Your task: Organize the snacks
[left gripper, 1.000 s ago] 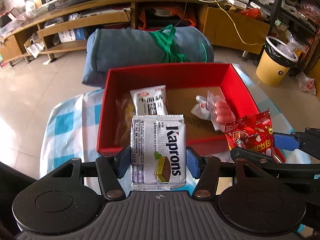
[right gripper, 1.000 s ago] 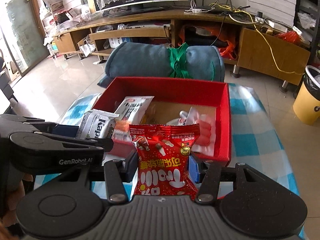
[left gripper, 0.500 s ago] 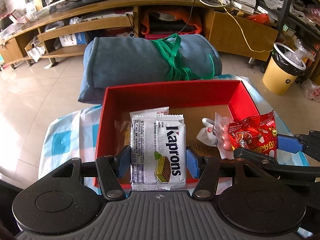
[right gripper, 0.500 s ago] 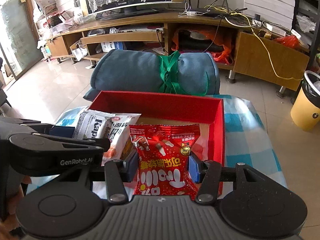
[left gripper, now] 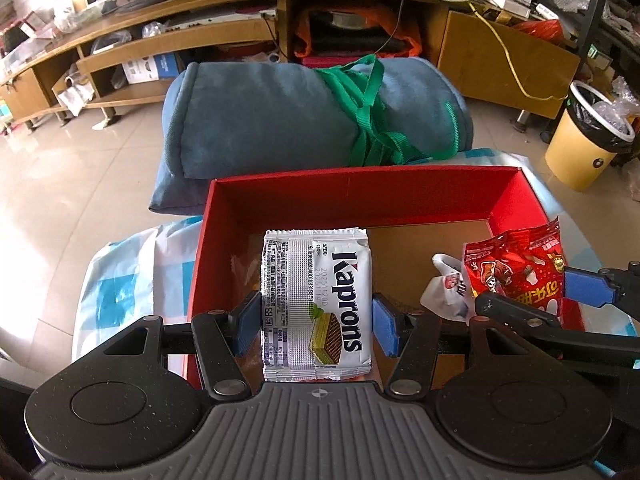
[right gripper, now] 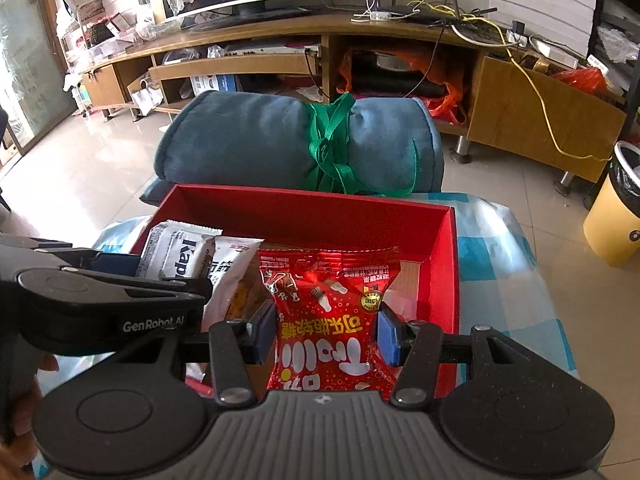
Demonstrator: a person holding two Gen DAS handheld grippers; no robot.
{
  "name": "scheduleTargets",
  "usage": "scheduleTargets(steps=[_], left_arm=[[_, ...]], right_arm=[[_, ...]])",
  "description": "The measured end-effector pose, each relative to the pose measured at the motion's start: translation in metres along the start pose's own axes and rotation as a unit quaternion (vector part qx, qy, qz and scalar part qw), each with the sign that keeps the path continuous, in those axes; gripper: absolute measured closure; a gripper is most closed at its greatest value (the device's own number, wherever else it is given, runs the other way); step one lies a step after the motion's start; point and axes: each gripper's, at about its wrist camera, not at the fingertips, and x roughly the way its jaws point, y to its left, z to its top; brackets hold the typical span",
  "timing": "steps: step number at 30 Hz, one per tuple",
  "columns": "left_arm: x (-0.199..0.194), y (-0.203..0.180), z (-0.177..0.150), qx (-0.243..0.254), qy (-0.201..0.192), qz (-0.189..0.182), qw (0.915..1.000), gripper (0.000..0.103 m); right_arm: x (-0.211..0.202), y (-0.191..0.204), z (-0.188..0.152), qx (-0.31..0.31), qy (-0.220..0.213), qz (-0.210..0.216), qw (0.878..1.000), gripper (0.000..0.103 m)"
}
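My left gripper (left gripper: 316, 326) is shut on a white Kaprons wafer pack (left gripper: 316, 304) and holds it over the left half of the red box (left gripper: 360, 196). My right gripper (right gripper: 326, 338) is shut on a red candy bag (right gripper: 328, 320) over the right half of the same box (right gripper: 312, 210). The red bag also shows at the right of the left wrist view (left gripper: 516, 276), and the wafer pack shows in the right wrist view (right gripper: 180, 254). A white snack packet (right gripper: 230, 276) and a small white packet (left gripper: 444, 288) lie inside the box.
The box stands on a blue-and-white checked cloth (right gripper: 492, 248). A rolled blue blanket tied with a green strap (left gripper: 312, 120) lies just behind it. A yellow waste bin (left gripper: 588, 136) stands on the floor at the right. A wooden TV cabinet (right gripper: 320, 52) runs along the back.
Both grippers have moved forward with their packs, from the box's near edge to over its inside. The packets lying in the box are now mostly hidden under the held packs.
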Motion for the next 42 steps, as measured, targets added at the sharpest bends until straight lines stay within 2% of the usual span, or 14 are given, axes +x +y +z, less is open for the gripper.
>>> scheduleTargets(steps=[16,22,31,42], left_arm=[[0.029,0.000,0.005,-0.004,0.016,0.020,0.9997,0.038],[0.032,0.001,0.005,-0.007,0.019,0.030,0.9993,0.026],[0.028,0.005,0.006,-0.016,0.018,0.028,0.9993,0.022],[0.021,0.005,0.008,-0.017,0.011,0.027,0.9994,0.017]], right_arm=[[0.034,-0.004,0.004,0.004,0.019,-0.003,1.000,0.055],[0.042,-0.006,0.002,0.008,0.025,-0.007,1.000,0.055],[0.041,-0.006,0.005,0.003,0.017,-0.021,1.000,0.055],[0.034,-0.009,0.006,0.014,0.009,-0.016,1.000,0.054]])
